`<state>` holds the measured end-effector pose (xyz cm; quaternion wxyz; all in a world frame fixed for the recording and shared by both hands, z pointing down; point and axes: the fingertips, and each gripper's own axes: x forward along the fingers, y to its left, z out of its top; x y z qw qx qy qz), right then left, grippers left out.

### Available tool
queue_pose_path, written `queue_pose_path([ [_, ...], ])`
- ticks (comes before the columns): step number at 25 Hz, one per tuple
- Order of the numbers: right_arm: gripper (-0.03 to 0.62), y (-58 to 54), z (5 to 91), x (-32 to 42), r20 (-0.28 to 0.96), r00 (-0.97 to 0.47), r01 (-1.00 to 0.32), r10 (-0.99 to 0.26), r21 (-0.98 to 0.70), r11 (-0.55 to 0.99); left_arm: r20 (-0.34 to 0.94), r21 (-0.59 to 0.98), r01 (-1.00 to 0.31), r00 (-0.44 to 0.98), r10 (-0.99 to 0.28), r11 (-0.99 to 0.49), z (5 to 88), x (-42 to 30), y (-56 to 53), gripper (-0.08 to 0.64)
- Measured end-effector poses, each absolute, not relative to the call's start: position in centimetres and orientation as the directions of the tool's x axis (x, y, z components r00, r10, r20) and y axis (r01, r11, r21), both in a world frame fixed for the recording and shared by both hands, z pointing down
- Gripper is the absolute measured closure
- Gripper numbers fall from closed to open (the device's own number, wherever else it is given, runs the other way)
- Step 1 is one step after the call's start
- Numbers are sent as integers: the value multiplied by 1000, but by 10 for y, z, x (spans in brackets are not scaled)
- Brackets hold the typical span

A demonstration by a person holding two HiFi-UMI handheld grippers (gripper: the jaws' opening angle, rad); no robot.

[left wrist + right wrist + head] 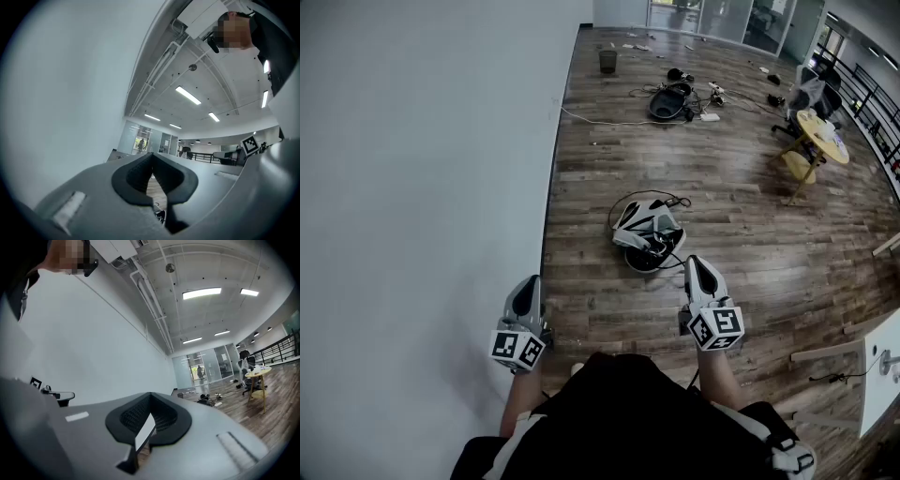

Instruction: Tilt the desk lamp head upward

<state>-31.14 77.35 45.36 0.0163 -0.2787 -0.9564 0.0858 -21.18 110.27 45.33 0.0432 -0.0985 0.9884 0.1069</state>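
Desk lamp [887, 362] (apparently) well right of fingers [701, 277].

A large open-plan office: wood-plank floor [722, 187], a long bare white wall [422, 187], glass partitions [703, 14] far ahead of the right gripper [700, 265], an office chair [806, 94] and round table [822, 134] ahead to its right, ceiling strip lights [201, 293], exposed pipes [150, 296].

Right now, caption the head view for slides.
Left gripper and right gripper, both shut, empty, over wood floor beside white wall.
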Motion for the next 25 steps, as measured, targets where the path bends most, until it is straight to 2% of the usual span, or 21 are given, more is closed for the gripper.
queue_pose_path([
  [13,589,768,457,-317,-24,-851,519,525,-193,833,-56,178,-215,-977,-208,960,452,-206,1096,560],
  [25,588,715,462,-314,2,-895,439,447,-187,879,-49,177,-281,-960,-277,943,460,-228,1061,560],
])
